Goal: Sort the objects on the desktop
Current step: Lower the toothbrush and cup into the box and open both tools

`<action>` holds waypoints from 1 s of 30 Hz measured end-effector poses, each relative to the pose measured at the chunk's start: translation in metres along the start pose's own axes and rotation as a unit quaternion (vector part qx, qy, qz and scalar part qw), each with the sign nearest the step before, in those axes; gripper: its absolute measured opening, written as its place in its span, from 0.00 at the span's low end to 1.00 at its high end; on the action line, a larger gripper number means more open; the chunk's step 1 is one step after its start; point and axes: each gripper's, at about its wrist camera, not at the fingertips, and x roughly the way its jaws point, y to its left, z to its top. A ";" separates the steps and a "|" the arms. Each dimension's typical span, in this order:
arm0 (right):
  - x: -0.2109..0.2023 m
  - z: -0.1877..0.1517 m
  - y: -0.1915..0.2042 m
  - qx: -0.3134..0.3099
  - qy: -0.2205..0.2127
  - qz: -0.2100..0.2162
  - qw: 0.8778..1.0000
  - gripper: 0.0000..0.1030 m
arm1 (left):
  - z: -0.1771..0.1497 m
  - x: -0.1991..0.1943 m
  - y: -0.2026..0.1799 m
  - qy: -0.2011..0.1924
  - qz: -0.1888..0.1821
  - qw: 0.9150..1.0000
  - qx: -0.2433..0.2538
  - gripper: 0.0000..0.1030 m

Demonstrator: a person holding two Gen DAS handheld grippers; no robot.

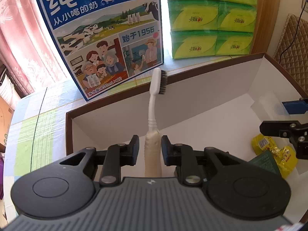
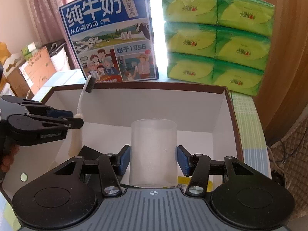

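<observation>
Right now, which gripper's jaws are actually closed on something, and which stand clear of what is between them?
The right gripper: its blue pads press the frosted cup. The left gripper's jaws show gaps beside the toothbrush handle.

White toothbrush (image 1: 154, 96) with black bristles and a cream handle, frosted clear cup (image 2: 153, 152), white box (image 1: 202, 88) with brown rim, blue milk carton (image 1: 104, 38), green-and-yellow tissue packs (image 1: 211, 19), pale checked surface (image 1: 38, 125)

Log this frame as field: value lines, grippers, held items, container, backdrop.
left gripper: jaws either side of the toothbrush handle, gaps visible; grip unclear
toothbrush: upright, bristles at top
right gripper: shut on frosted cup
cup: upright, looks empty
box: open, white inside, brown rim
in box: yellow packets
backdrop: milk carton, green tissue packs
</observation>
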 end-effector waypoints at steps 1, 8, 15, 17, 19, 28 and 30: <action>0.002 0.000 0.001 -0.002 0.002 0.000 1.000 0.48 | 0.000 0.000 0.001 0.001 -0.003 1.000 -0.002 0.21; 0.018 0.003 0.005 -0.012 0.022 0.002 1.000 0.48 | -0.002 -0.009 0.007 -0.009 -0.021 1.000 -0.011 0.22; 0.030 0.005 0.007 -0.014 0.035 0.000 0.999 0.48 | -0.002 -0.015 0.013 -0.015 -0.039 0.999 -0.028 0.24; 0.033 0.006 0.006 -0.010 0.035 -0.003 0.999 0.48 | -0.002 -0.014 0.011 -0.015 -0.043 0.999 -0.028 0.24; 0.036 0.006 0.004 -0.003 0.033 -0.004 0.999 0.48 | -0.001 -0.014 0.009 -0.016 -0.049 0.998 -0.027 0.24; 0.030 0.007 -0.003 -0.001 0.024 -0.019 1.000 0.74 | -0.001 -0.009 0.004 -0.016 -0.058 0.998 -0.027 0.27; 0.030 0.004 -0.006 0.002 0.025 -0.018 1.000 0.73 | -0.001 -0.007 0.003 -0.016 -0.063 0.998 -0.026 0.29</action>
